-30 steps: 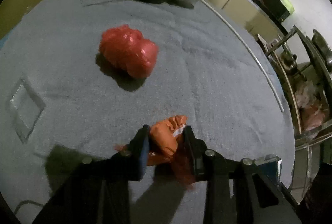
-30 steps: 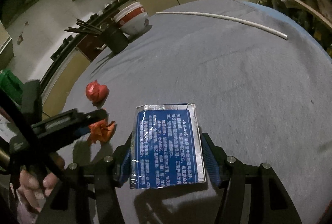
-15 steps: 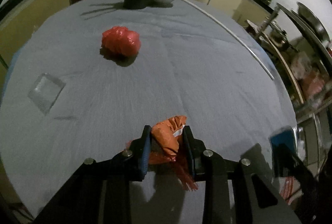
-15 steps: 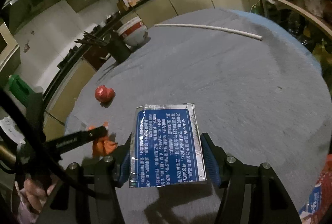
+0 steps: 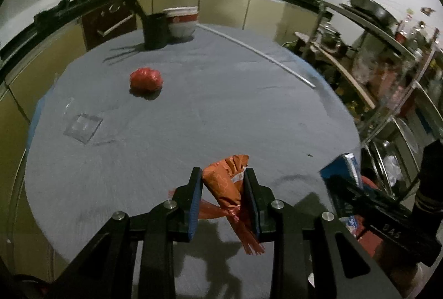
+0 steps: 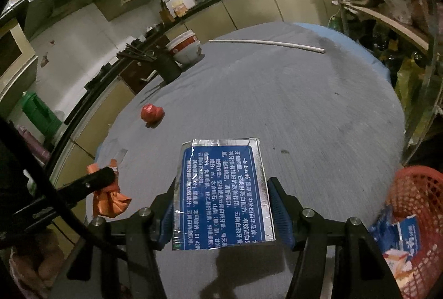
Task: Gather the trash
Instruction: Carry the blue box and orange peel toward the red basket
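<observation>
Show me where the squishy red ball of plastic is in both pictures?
Left wrist view: the red plastic ball lies on the grey table, upper left of the middle.
Right wrist view: the same ball sits left of the middle, beyond the blue packet.
Shared landmark: the black cup at the table's far edge.

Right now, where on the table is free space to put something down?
The table's wide right half is bare, between the white rod and the red basket. Another bare patch lies between the red bag and the clear wrapper. The far edge is crowded by the black holder and bowl.
</observation>
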Demonstrator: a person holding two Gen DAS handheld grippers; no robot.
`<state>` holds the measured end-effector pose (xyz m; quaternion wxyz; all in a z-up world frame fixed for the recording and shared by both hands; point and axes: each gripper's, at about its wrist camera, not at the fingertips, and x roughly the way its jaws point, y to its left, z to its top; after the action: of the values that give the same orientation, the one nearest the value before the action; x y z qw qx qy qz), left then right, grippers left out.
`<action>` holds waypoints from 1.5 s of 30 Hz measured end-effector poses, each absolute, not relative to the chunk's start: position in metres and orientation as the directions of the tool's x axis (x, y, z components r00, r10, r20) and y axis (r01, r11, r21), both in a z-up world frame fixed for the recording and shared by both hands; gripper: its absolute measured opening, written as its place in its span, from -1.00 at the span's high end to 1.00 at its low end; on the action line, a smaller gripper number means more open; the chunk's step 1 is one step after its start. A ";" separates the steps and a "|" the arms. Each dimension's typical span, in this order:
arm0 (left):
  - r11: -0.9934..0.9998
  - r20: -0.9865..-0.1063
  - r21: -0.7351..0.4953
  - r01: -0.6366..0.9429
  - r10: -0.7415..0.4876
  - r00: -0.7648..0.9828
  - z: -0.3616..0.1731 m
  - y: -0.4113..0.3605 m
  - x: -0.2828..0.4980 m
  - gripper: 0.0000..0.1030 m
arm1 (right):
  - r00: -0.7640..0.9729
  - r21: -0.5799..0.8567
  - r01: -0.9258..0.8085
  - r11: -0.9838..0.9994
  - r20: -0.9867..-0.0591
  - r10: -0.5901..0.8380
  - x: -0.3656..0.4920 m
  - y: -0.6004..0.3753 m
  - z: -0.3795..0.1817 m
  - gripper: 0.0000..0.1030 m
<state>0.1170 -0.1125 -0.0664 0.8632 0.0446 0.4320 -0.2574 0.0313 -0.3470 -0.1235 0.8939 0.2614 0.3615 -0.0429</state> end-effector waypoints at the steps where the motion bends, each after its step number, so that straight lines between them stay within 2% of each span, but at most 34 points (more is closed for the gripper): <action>1: 0.861 -0.764 -0.142 0.489 -0.410 0.499 -0.064 -0.113 0.113 0.39 | 0.738 0.436 0.264 0.860 -0.665 0.111 0.026 -0.346 -0.122 -0.22; 11: 0.849 -0.742 -0.113 0.517 -0.418 0.524 -0.056 -0.112 0.081 0.39 | 0.766 0.395 0.238 0.887 -0.638 0.079 -0.019 -0.332 -0.108 -0.22; 25: 0.836 -0.732 -0.037 0.548 -0.396 0.555 -0.055 -0.128 0.059 0.39 | 0.766 0.422 0.252 0.871 -0.637 0.088 -0.039 -0.343 -0.114 -0.22; 45: 0.798 -0.708 -0.014 0.602 -0.433 0.558 -0.045 -0.149 0.037 0.39 | 0.789 0.476 0.356 0.805 -0.614 0.014 -0.095 -0.391 -0.118 -0.22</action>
<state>0.0369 -0.1493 -0.0453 0.8749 0.1158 0.3655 -0.2957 -0.0953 -0.3910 -0.1183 0.8978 0.2978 0.3103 -0.0952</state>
